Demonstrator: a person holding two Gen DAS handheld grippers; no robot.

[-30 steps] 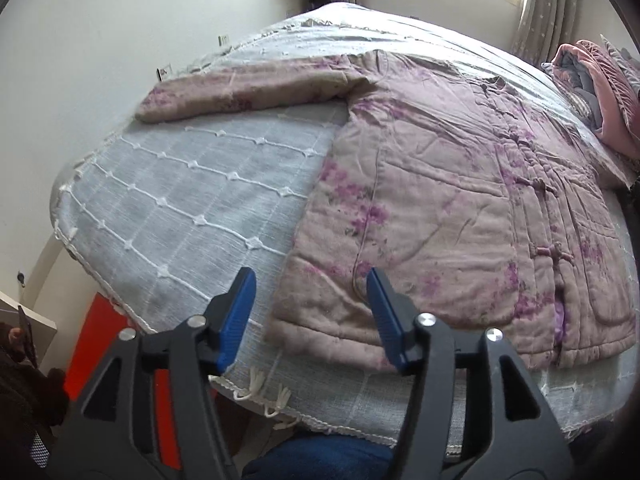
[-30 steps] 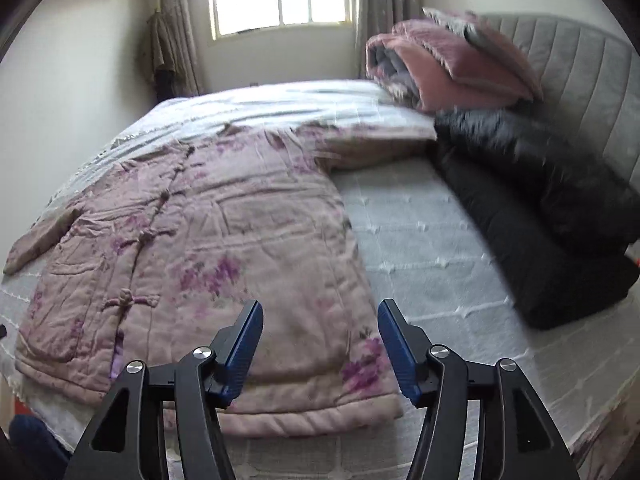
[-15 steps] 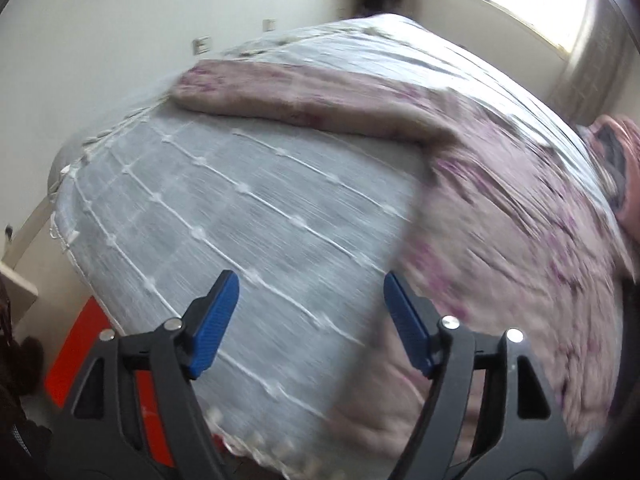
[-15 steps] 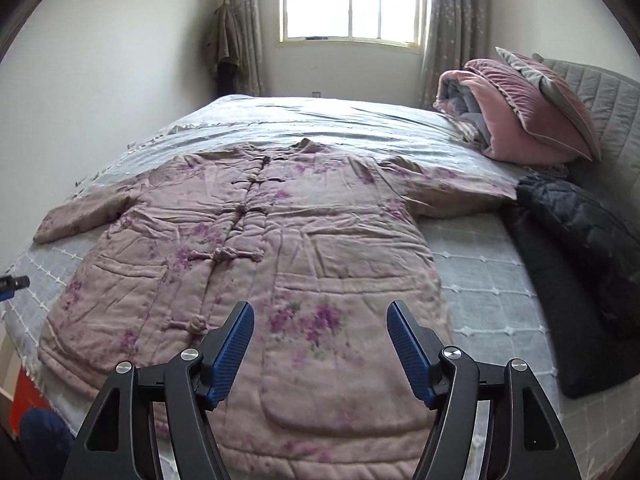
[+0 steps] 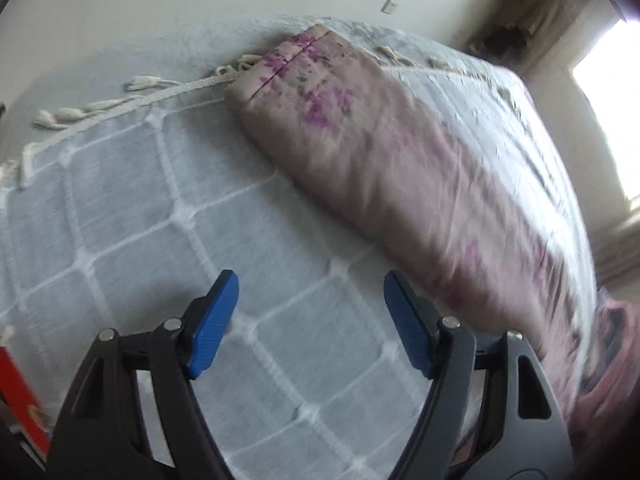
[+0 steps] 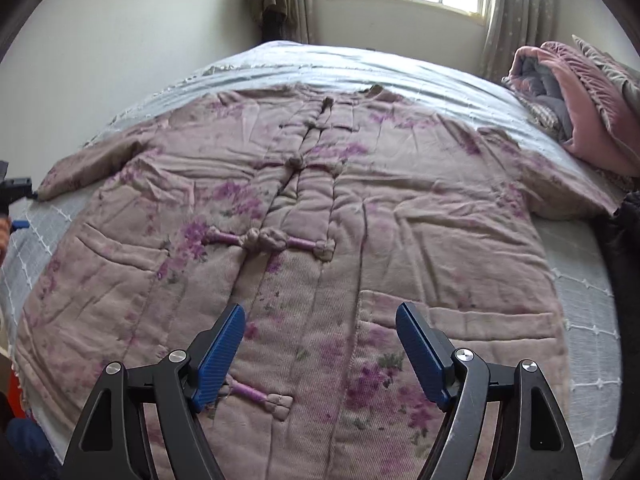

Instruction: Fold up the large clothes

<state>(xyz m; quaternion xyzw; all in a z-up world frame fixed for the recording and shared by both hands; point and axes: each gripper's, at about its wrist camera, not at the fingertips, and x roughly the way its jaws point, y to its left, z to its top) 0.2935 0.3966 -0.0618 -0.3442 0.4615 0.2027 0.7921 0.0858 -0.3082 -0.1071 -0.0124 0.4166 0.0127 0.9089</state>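
A large quilted pink coat with purple flowers [image 6: 320, 216] lies spread flat, front up, on the bed, its knot buttons closed down the middle. My right gripper [image 6: 320, 340] is open and empty, just above the coat's lower front near the hem. My left gripper [image 5: 310, 312] is open and empty over the grey bedspread [image 5: 120, 216], short of the coat's left sleeve [image 5: 360, 148], whose cuff lies near the fringed bed edge. The left gripper also shows at the left edge of the right wrist view [image 6: 14, 192], by that cuff.
A pile of folded pink and grey bedding [image 6: 580, 108] sits at the bed's far right, with a dark garment [image 6: 624, 264] below it. A wall [image 5: 120, 20] runs close behind the fringed bed edge. A red object [image 5: 20, 396] stands beside the bed.
My left gripper has swung left from the coat's hem corner to the left sleeve. My right gripper has shifted left and closer, from the coat's right side to its centre front.
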